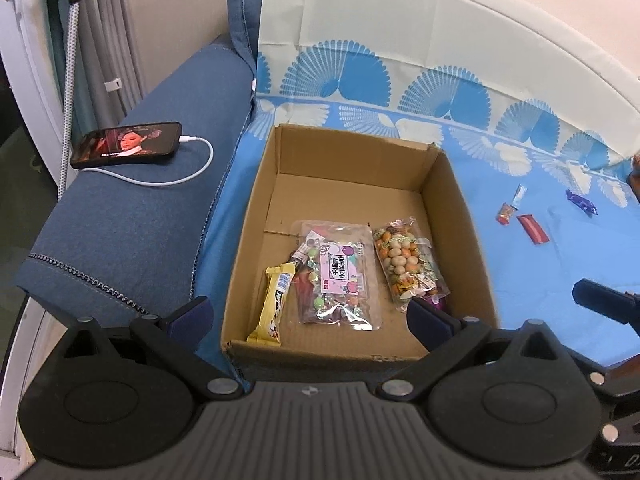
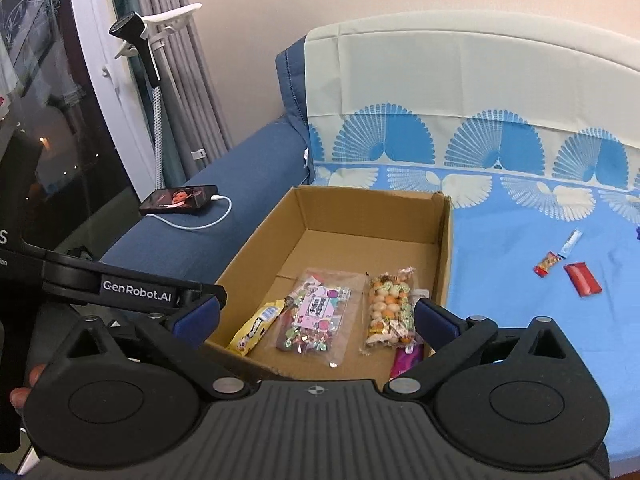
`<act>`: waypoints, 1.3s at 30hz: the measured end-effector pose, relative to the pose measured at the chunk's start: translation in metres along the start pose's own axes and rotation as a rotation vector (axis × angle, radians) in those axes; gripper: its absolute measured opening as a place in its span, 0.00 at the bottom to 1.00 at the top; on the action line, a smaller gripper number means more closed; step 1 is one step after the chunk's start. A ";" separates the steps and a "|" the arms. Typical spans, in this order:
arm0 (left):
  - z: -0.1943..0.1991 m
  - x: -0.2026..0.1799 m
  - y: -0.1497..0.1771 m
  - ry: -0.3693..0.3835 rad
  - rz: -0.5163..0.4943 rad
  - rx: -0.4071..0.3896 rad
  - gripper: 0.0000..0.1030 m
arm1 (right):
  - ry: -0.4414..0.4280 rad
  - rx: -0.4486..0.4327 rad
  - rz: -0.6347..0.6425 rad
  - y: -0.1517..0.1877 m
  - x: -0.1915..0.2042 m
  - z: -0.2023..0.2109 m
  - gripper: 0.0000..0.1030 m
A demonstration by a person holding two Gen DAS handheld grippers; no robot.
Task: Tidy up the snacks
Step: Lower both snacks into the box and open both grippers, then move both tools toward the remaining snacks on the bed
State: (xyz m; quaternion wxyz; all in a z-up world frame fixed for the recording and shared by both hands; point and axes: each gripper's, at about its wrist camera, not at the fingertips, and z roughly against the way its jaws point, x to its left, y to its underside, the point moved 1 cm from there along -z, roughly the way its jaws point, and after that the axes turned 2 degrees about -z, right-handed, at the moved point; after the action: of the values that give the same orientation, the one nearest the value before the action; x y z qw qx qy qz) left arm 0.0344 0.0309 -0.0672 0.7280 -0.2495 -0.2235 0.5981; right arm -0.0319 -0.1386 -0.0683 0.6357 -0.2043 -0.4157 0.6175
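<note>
Snacks: three bags [image 1: 338, 276] lie in a cardboard box [image 1: 452, 200] on the bed [image 1: 520, 280].
Hidden: purple packet [image 2: 405, 361] partly behind right gripper [image 2: 316, 316].
Jaws: both grippers, left [image 1: 308, 316] included, spread empty above the box's near edge.

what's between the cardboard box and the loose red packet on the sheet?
Bare blue sheet only, between cardboard box and red packet; right wrist view shows it.

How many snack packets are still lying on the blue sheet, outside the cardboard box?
4 visible: a small red-yellow candy, a white-blue stick just behind it, a red packet beside them, and a purple candy further right. More may lie beyond the views.
</note>
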 end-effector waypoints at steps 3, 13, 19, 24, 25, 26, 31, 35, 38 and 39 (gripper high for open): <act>0.009 -0.001 0.003 -0.008 0.000 -0.014 1.00 | 0.013 -0.020 -0.019 0.002 -0.003 0.011 1.00; 0.029 -0.015 0.005 0.004 -0.040 -0.038 1.00 | 0.050 -0.045 -0.099 0.013 -0.015 0.031 1.00; 0.030 -0.039 -0.003 -0.010 -0.108 -0.053 1.00 | 0.057 -0.091 -0.121 0.016 -0.027 0.044 1.00; 0.028 -0.065 -0.008 0.002 -0.138 -0.050 1.00 | 0.078 -0.111 -0.151 0.018 -0.049 0.053 1.00; 0.025 -0.073 -0.009 0.001 -0.155 -0.042 1.00 | 0.082 -0.120 -0.165 0.018 -0.054 0.056 1.00; 0.023 -0.080 -0.011 0.000 -0.173 -0.035 1.00 | 0.088 -0.127 -0.180 0.018 -0.062 0.058 1.00; 0.009 -0.114 -0.027 0.027 -0.216 -0.004 1.00 | 0.167 -0.153 -0.233 0.019 -0.109 0.067 1.00; -0.011 -0.146 -0.045 0.069 -0.223 0.040 1.00 | 0.268 -0.165 -0.274 0.016 -0.160 0.076 1.00; -0.032 -0.173 -0.058 0.057 -0.239 0.070 1.00 | 0.340 -0.173 -0.299 0.014 -0.198 0.083 1.00; -0.039 -0.181 -0.062 0.058 -0.244 0.078 1.00 | 0.363 -0.174 -0.308 0.013 -0.212 0.085 1.00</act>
State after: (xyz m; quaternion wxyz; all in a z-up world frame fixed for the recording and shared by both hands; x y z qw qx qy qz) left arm 0.0725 -0.1608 -0.0635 0.8108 -0.2089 -0.2076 0.5059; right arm -0.0837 -0.3611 -0.0882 0.7667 -0.3001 -0.3725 0.4283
